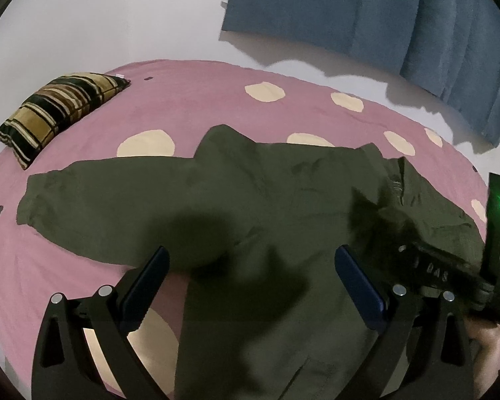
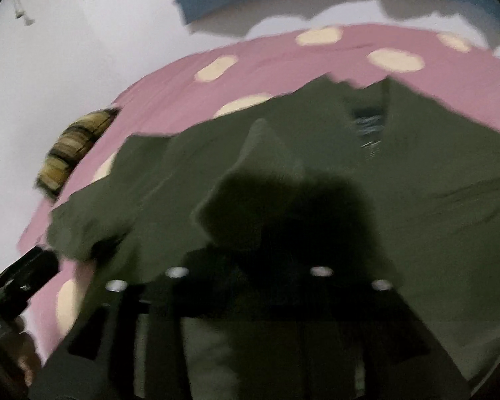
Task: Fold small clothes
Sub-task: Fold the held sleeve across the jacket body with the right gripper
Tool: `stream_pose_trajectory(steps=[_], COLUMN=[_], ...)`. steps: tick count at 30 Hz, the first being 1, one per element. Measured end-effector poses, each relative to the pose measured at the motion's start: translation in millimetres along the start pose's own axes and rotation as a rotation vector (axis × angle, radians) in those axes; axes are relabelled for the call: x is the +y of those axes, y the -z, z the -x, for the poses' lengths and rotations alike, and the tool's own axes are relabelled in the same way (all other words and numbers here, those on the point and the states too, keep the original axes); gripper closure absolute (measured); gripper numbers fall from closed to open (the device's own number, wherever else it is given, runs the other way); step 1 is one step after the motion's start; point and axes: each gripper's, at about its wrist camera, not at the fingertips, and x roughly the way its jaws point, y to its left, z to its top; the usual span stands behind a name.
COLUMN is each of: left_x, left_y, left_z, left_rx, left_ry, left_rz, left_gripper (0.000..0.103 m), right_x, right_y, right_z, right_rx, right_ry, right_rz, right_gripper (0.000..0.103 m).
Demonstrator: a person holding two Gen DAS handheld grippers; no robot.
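Observation:
An olive green long-sleeved garment [image 1: 236, 200] lies spread on a pink bedsheet with cream dots [image 1: 190, 100]; one sleeve stretches out to the left. My left gripper [image 1: 251, 263] is open and empty, its blue-padded fingers [image 1: 150, 276] hovering just above the garment's lower body. The right gripper's body [image 1: 450, 273] shows at the right edge of the left wrist view, over the garment's right side. In the blurred right wrist view, a raised fold of the garment [image 2: 256, 173] stands right in front of my right gripper [image 2: 250, 266]; dark shadow hides its fingers.
A striped brown, black and cream cushion [image 1: 56, 110] lies at the bed's far left, also in the right wrist view [image 2: 73, 146]. A blue curtain [image 1: 383, 23] hangs on the white wall behind the bed. The left gripper's body [image 2: 20, 283] shows at lower left.

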Motion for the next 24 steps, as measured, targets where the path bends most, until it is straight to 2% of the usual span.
stream_pose_trajectory(steps=[4, 7, 10, 13, 15, 16, 18, 19, 20, 21, 23, 24], left_x=[0, 2, 2, 1, 0, -1, -1, -2, -2, -3, -4, -4], left_y=[0, 0, 1, 1, 2, 2, 3, 4, 5, 5, 6, 7], left_z=[-1, -3, -5, -6, -7, -9, -10, -11, -11, -12, -12, -13], left_rx=[-0.003, 0.001, 0.003, 0.005, 0.008, 0.010, 0.014, 0.016, 0.016, 0.016, 0.016, 0.017], left_ry=[-0.001, -0.004, -0.001, 0.003, 0.004, 0.003, 0.003, 0.004, 0.003, 0.002, 0.000, -0.001], left_rz=[-0.004, 0.002, 0.006, 0.003, -0.006, -0.011, -0.013, -0.014, -0.015, -0.017, -0.023, -0.025], left_gripper=[0.004, 0.004, 0.004, 0.004, 0.004, 0.004, 0.004, 0.004, 0.004, 0.004, 0.004, 0.004], right_x=[2, -20, -62, -135, -181, -200, -233, -246, -252, -256, -259, -260], right_y=[2, -2, -1, 9, 23, 31, 47, 56, 62, 68, 75, 77], right_z=[25, 72, 126, 175, 191, 194, 193, 189, 186, 180, 165, 162], right_rx=[0.038, -0.027, -0.138, -0.226, -0.240, -0.237, -0.201, -0.178, -0.161, -0.138, -0.079, -0.067], right_ry=[-0.171, -0.198, -0.107, 0.069, 0.187, 0.219, 0.229, 0.203, 0.181, 0.154, 0.123, 0.128], right_rz=[0.007, -0.011, -0.054, -0.183, -0.297, -0.346, -0.435, -0.472, -0.488, -0.500, -0.499, -0.490], right_gripper=[0.048, 0.045, 0.040, 0.039, 0.039, 0.039, 0.040, 0.041, 0.049, 0.064, 0.076, 0.079])
